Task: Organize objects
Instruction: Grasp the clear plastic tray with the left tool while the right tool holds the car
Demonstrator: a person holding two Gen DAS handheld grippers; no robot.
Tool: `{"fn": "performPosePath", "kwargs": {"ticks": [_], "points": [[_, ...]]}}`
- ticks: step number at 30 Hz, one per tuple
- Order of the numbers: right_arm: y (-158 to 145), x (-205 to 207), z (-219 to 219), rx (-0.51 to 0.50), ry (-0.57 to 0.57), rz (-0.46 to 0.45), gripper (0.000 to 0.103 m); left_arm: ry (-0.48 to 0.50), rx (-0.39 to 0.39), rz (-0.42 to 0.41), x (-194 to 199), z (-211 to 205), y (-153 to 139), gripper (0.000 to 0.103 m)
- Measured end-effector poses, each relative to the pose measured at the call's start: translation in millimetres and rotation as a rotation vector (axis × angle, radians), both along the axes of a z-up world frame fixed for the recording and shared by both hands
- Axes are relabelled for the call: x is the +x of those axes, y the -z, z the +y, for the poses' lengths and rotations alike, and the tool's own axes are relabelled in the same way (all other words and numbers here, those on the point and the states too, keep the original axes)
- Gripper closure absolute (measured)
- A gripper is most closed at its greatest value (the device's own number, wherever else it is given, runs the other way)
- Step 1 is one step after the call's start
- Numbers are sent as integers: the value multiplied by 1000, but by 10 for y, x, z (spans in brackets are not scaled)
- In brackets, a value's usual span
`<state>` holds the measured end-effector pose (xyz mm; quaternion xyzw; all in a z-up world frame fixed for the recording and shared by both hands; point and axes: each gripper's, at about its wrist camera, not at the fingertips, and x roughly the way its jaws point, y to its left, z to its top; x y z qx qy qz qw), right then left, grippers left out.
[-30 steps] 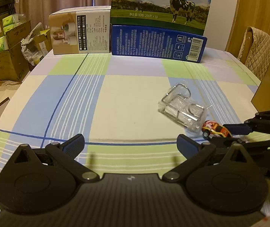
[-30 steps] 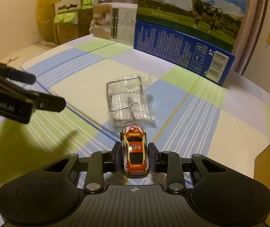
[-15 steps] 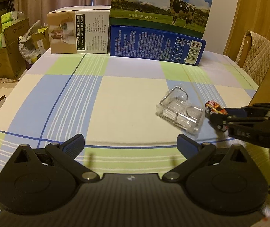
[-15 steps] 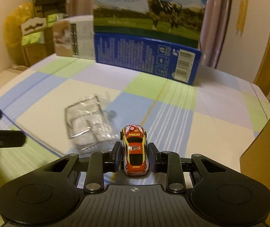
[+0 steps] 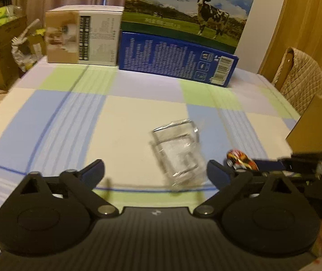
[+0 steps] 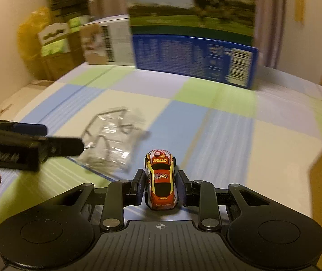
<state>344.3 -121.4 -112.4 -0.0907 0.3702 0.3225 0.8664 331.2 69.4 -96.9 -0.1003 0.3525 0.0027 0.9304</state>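
Two grippers converging: right gripper [image 6: 160,186] clamping toy car [image 6: 161,178]; left gripper [image 5: 155,169] spread, just narrowing, empty, facing clear packet [image 5: 177,152] dead ahead.

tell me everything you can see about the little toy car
The toy car is a small racing model, orange-red with yellow stripes, white patches, a dark windscreen and printed lettering, glossy like painted metal or plastic. It sits level, nose pointing away, clamped by its sides in the right tongs, above the checked tablecloth, right of a clear plastic-wrapped wire rack.
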Motion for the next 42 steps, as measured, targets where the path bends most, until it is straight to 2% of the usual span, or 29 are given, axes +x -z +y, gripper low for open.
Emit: {"fn": "performPosePath", "kwargs": {"ticks": [1, 9, 13, 17, 22, 25, 31, 35, 40, 42], "points": [[-10, -10, -48, 5, 15, 6, 76, 3, -11, 2, 50, -19, 15, 15], [-19, -7, -138, 7, 47, 16, 76, 33, 6, 23, 254, -187, 161, 53], [-9, -42, -100, 3, 34, 18, 76, 48, -6, 28, 255, -189, 179, 64], [5, -153, -97, -17, 38, 32, 76, 72, 21, 56, 183, -223, 129, 75], [-49, -408, -171, -26, 45, 64, 76, 136, 78, 126, -111, -381, 39, 76], [-94, -592, -249, -33, 71, 79, 76, 170, 78, 149, -393, -488, -1, 76], [-81, -1073, -506, -32, 138, 120, 76, 175, 110, 157, -948, -662, -42, 75], [-76, -1274, -578, -18, 166, 94, 76, 163, 134, 145, -1140, -719, -27, 73], [-68, -1294, -556, -29, 153, 70, 76, 160, 142, 121, -1162, -739, -34, 63], [-42, -1278, -558, -33, 159, 71, 74, 157, 123, 104, -1162, -726, -42, 55]]}}
